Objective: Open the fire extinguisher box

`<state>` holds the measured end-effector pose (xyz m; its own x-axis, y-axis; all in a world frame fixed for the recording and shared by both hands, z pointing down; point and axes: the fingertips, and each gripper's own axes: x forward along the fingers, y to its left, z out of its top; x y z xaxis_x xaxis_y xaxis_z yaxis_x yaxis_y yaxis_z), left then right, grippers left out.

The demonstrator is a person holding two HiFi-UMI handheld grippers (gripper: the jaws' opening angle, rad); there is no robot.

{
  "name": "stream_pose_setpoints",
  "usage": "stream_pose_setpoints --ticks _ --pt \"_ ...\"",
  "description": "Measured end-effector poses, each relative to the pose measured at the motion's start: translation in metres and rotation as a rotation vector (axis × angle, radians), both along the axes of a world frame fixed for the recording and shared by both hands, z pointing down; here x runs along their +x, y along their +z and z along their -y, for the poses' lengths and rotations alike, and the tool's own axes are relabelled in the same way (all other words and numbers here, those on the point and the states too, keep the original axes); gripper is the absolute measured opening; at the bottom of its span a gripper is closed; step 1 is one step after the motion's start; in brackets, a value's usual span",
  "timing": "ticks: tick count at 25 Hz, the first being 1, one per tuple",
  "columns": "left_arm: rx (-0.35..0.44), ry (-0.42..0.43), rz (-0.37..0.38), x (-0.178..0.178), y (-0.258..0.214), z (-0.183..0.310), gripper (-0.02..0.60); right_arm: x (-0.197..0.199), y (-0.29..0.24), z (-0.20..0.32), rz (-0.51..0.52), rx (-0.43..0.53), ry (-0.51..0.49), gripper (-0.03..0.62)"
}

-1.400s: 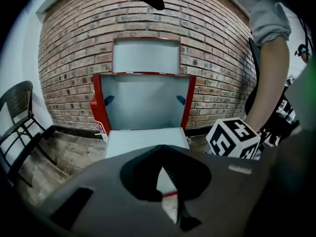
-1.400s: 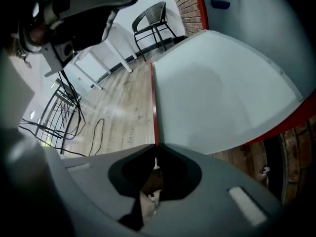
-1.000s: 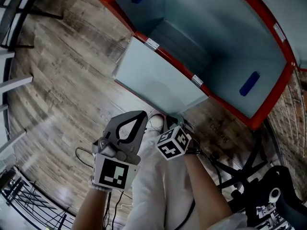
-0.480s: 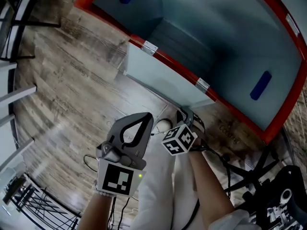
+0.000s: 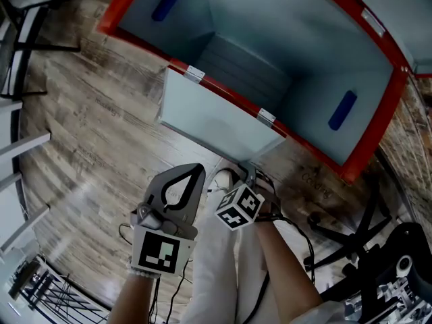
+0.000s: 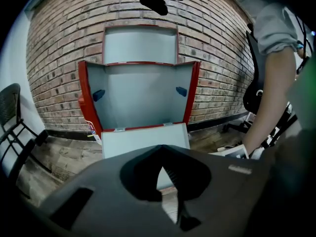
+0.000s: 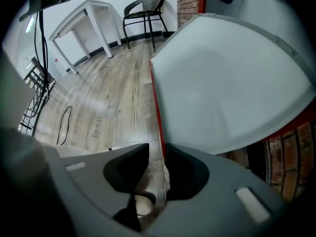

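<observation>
Head view: against the earlier frames, the fire extinguisher box (image 5: 304, 32) stays open. Its door (image 5: 216, 117) is still dropped from the hinges on the box's lower front edge. The right gripper (image 5: 248, 174) remains at the door's free edge, near its right corner, and its jaws have just been opening. The left gripper (image 5: 194, 171) hangs over the floor, apart from the door.

Left gripper view: the left gripper (image 6: 160, 154) has its fingers pressed together with nothing between them. The box (image 6: 140, 98) stands against the brick wall, door (image 6: 145, 139) down.

Right gripper view: the right gripper (image 7: 157, 149) has its fingers parted. The door (image 7: 227, 83) has its red edge running between them, unpinched, with floor (image 7: 113, 102) showing in the gap.
</observation>
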<state>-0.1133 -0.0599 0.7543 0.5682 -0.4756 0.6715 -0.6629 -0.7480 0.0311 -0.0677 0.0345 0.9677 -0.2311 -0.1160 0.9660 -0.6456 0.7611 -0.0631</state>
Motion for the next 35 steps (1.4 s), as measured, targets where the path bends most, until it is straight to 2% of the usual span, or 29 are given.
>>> stream_pose_setpoints --ticks 1,3,5,6,10,11,12,13,15,21,25,35 --pt "-0.001 0.006 0.003 0.001 0.000 -0.001 0.000 0.001 -0.001 0.001 -0.008 0.011 -0.002 0.098" --pt "-0.003 0.014 0.004 0.004 -0.001 -0.004 0.000 0.006 0.000 0.003 -0.033 0.033 -0.007 0.021" --pt "0.006 0.018 -0.006 0.008 -0.002 -0.004 0.000 0.010 0.006 0.007 -0.046 0.035 -0.009 0.015" --pt "0.012 0.020 -0.009 0.008 -0.001 -0.004 -0.002 0.010 0.010 0.009 -0.038 0.025 -0.004 0.024" --pt "0.003 0.035 0.005 0.006 0.004 -0.011 0.000 0.005 0.023 0.010 0.025 -0.048 0.030 0.200" --pt "0.001 0.035 0.006 0.005 0.005 -0.013 0.000 0.008 0.026 0.013 0.010 -0.040 0.031 0.202" --pt "0.001 0.036 0.006 0.004 0.006 -0.014 0.000 0.012 0.029 0.018 -0.021 -0.016 0.026 0.192" --pt "0.003 0.037 0.006 0.003 0.006 -0.015 0.000 0.017 0.032 0.024 -0.062 0.019 0.014 0.148" --pt "0.012 0.040 0.006 -0.001 0.007 -0.017 0.000 0.024 0.033 0.032 -0.123 0.084 -0.015 0.103" --pt "0.011 0.014 0.011 -0.009 0.010 -0.022 0.000 0.026 0.020 0.037 -0.100 0.157 -0.032 0.067" --pt "0.022 0.001 0.003 -0.005 -0.005 -0.020 0.000 0.037 -0.010 0.043 -0.064 0.199 0.015 0.009" --pt "0.085 0.005 -0.060 0.032 -0.095 -0.006 0.000 0.080 -0.154 0.073 0.126 0.292 0.174 0.009"
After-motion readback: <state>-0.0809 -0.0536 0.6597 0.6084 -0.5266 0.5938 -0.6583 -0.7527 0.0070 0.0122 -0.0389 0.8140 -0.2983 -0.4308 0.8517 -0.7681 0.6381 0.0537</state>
